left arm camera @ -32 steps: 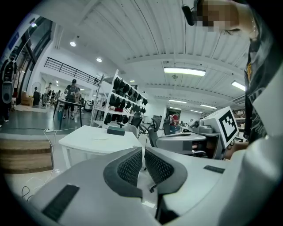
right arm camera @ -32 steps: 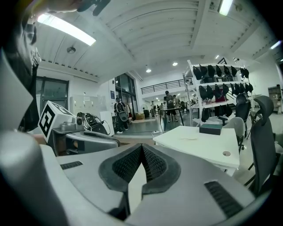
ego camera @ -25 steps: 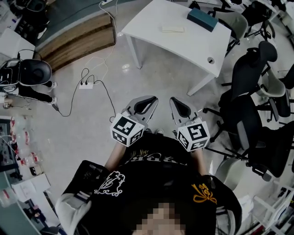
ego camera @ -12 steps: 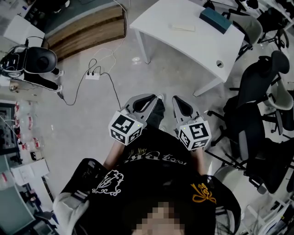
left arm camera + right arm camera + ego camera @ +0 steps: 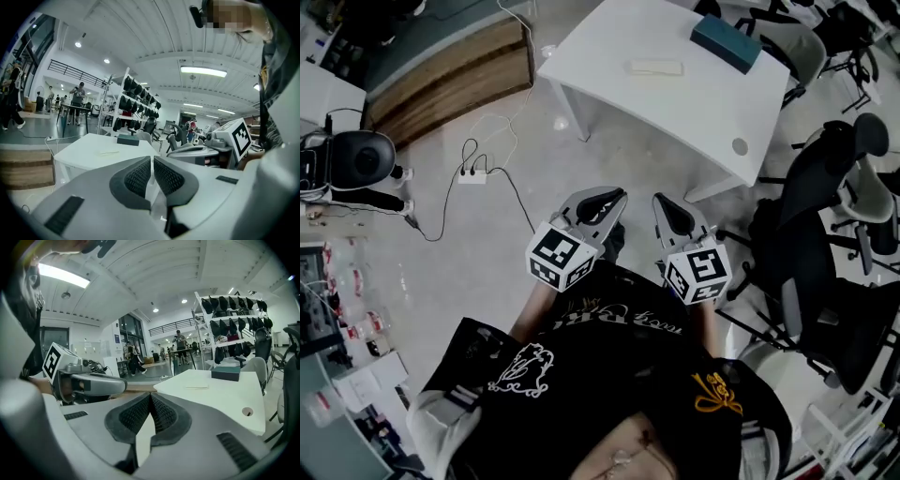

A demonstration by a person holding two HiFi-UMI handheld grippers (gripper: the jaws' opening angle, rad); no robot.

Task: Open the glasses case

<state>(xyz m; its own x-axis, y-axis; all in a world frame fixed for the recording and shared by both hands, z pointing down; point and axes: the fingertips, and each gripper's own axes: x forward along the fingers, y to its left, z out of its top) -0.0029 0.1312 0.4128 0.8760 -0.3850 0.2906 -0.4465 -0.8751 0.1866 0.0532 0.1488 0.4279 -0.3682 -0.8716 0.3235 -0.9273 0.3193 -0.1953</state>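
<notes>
A dark teal box-shaped case (image 5: 727,43) lies at the far side of a white table (image 5: 609,56), with a flat pale item (image 5: 655,67) beside it. Both show small in the left gripper view, case (image 5: 127,140) and pale item (image 5: 111,152), and in the right gripper view, case (image 5: 225,372) and pale item (image 5: 196,386). My left gripper (image 5: 614,195) and right gripper (image 5: 661,202) are held side by side in front of the body, well short of the table. Each is shut with nothing between its pads, left (image 5: 153,159) and right (image 5: 150,395).
Black office chairs (image 5: 825,187) crowd the right side of the table. A power strip with a cable (image 5: 472,174) lies on the floor at left, beyond it a wooden step (image 5: 450,70). The tabletop has a cable hole (image 5: 740,146) near its right corner.
Both grippers have travelled forward together toward the table and stayed shut. The head view has swung a little, so the table now sits slightly more to the left.
</notes>
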